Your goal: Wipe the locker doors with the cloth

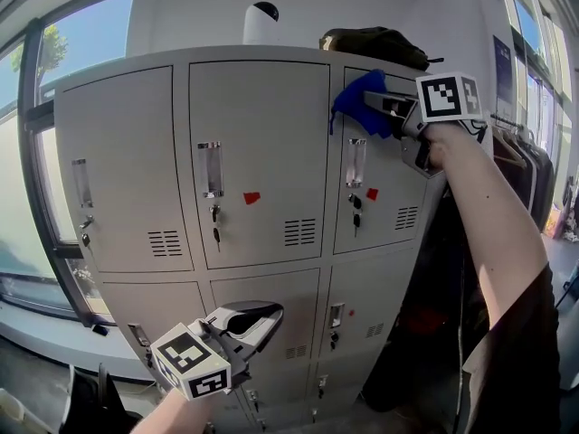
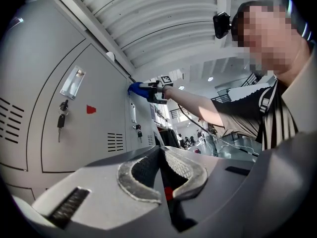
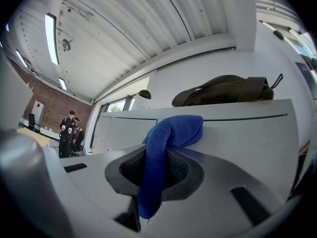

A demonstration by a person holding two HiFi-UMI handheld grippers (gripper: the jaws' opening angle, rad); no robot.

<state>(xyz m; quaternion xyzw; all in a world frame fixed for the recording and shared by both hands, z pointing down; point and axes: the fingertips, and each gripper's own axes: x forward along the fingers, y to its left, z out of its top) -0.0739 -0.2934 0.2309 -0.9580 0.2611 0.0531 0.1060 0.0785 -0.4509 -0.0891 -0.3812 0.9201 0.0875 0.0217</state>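
A grey bank of lockers (image 1: 262,152) fills the head view. My right gripper (image 1: 380,107) is shut on a blue cloth (image 1: 357,98), held against the upper left corner of the top right door (image 1: 389,188). In the right gripper view the cloth (image 3: 171,133) hangs bunched between the jaws of the right gripper (image 3: 161,155), close to the locker's top edge (image 3: 237,125). My left gripper (image 1: 270,313) hangs low before the lower middle door, shut and holding nothing. From the left gripper (image 2: 160,152) the cloth (image 2: 136,88) shows far off on the doors.
A dark bag (image 1: 375,43) and a white rounded object (image 1: 261,23) sit on top of the lockers. Keys (image 1: 215,213) hang in the locks and red stickers (image 1: 251,197) mark the doors. A window (image 1: 27,152) is at left, hanging clothes (image 1: 525,161) at right.
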